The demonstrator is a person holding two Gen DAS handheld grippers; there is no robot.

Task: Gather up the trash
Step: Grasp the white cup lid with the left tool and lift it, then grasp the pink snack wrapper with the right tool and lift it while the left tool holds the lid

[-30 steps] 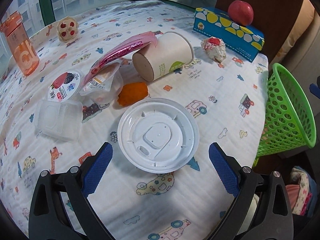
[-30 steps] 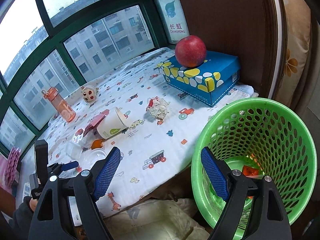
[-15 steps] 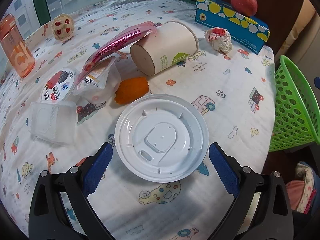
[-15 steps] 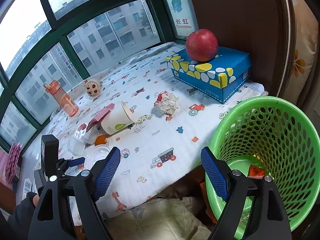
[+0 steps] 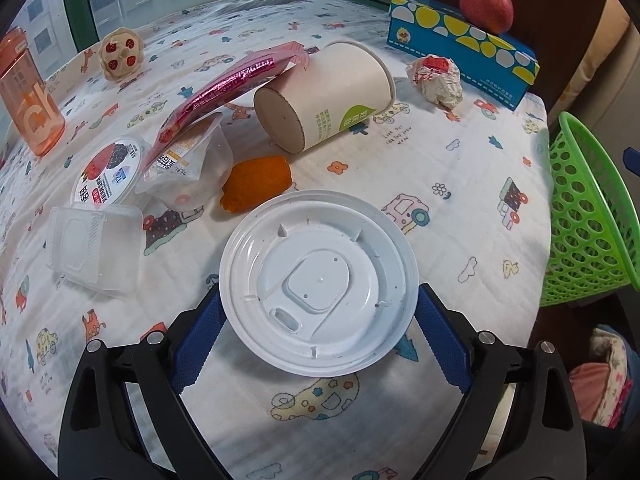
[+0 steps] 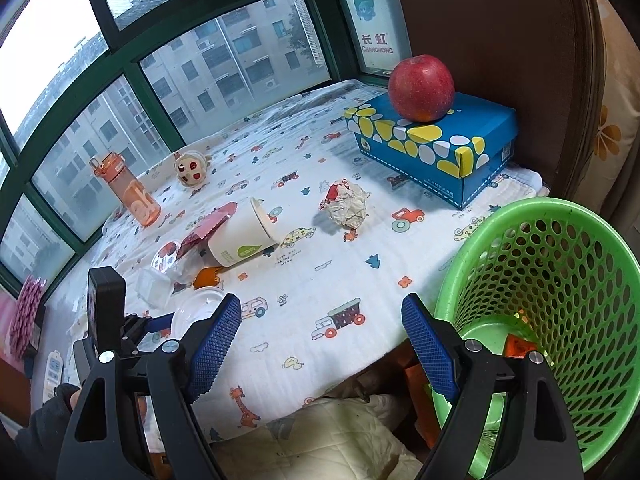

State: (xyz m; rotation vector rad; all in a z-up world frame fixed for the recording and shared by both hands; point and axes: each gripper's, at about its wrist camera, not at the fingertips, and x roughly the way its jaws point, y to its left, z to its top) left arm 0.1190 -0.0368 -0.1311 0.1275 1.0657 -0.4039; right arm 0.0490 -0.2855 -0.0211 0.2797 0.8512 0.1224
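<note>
One white lid [image 5: 318, 282] lies flat on the printed cloth [image 5: 460, 184] at the lower centre of the left wrist view, between the two blue pads of the left gripper [image 5: 318, 344]. The jaws are closing around it; the pads sit right at its rim on both sides, and I cannot tell whether they press on it yet.

Above the lid, counted across the left wrist view: one paper cup [image 5: 324, 96] on its side at upper centre, one pink wrapper [image 5: 224, 88] leaning against it, one orange peel [image 5: 256, 184] just above the lid, one foil-topped tub [image 5: 108, 170] and one clear jelly cup [image 5: 188, 168] at centre left, one clear plastic box [image 5: 94, 250] at the left edge, and one crumpled paper ball [image 5: 434, 78] at upper right. One orange bottle [image 5: 28, 96] stands at the far left, one small round toy [image 5: 120, 54] at upper left, and one apple [image 5: 486, 6] rests on one blue tissue box [image 5: 460, 54] at the top right.

One green basket [image 6: 552, 320] fills the lower right of the right wrist view, with a few scraps at its bottom. The right gripper [image 6: 320, 356] hangs wide open and empty, its right pad next to the basket's rim, its left pad over the cloth.
</note>
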